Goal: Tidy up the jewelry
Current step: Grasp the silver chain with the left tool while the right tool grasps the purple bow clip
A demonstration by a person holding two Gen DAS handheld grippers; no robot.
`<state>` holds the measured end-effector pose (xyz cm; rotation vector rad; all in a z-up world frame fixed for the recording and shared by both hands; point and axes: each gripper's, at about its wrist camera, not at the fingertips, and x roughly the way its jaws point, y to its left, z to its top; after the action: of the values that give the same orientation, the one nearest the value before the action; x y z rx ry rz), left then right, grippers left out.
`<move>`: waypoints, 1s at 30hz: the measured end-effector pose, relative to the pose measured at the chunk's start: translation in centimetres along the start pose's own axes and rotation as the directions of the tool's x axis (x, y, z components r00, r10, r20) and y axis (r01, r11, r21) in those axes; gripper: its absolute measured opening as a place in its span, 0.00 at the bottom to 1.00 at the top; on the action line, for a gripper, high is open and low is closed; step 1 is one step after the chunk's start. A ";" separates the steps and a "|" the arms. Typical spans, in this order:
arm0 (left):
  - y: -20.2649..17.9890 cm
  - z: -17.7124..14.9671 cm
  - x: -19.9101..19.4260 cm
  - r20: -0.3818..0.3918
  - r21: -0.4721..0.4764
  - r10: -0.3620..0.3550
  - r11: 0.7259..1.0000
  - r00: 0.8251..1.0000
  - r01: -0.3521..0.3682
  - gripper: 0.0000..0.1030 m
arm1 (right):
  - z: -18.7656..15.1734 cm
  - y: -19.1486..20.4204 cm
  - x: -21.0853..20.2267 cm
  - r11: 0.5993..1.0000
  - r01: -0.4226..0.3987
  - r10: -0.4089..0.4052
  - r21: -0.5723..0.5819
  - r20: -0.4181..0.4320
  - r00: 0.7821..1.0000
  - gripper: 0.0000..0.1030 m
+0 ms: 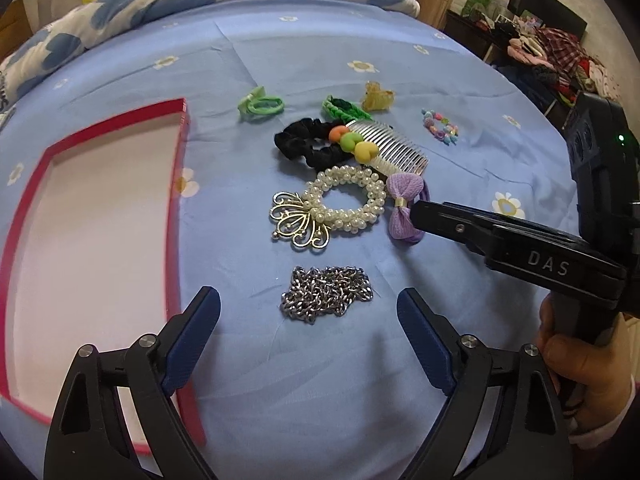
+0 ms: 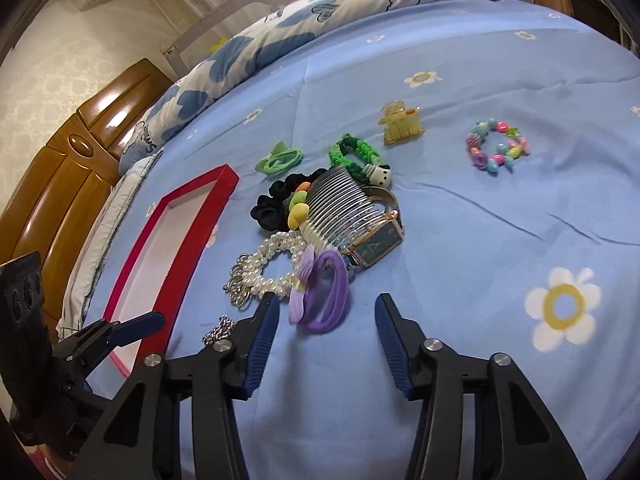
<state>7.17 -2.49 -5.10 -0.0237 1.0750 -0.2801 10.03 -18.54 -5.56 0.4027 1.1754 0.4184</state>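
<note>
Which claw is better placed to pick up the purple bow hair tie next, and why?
Probably the right claw: the purple bow hair tie lies just ahead between its open tips. The left claw frames the silver chain instead, beside the red tray.

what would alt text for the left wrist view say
The open left tool hovers over a heaped silver chain on a blue bedsheet. Beyond lie a pearl bracelet, a comb and hair ties; an empty red tray sits left.
</note>
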 end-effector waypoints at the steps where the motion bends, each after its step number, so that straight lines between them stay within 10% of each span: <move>1: 0.1 0.1 0.3 -0.010 -0.004 -0.010 1.000 1.000 0.010 0.88 | 0.0 0.0 0.3 1.000 0.001 -0.001 -0.001 -0.005 1.000 0.48; 6: 0.2 0.3 1.7 -0.044 0.004 -0.016 1.000 0.999 0.016 0.76 | 0.1 0.0 1.0 1.000 -0.005 0.005 0.005 -0.017 1.000 0.35; 14: 0.8 0.1 1.7 -0.049 0.019 -0.021 1.000 0.999 0.022 0.15 | -0.1 0.0 0.5 0.999 -0.024 0.024 0.030 -0.004 1.000 0.16; 30: 0.9 -0.5 -3.6 0.066 -0.012 -0.085 0.996 0.994 0.086 0.14 | -0.4 1.4 -2.0 0.998 -0.058 0.058 0.018 0.038 0.998 0.05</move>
<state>5.30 -0.70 -2.41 -0.0914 1.0127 -0.3463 8.85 -18.28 -3.42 0.4599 1.1339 0.4486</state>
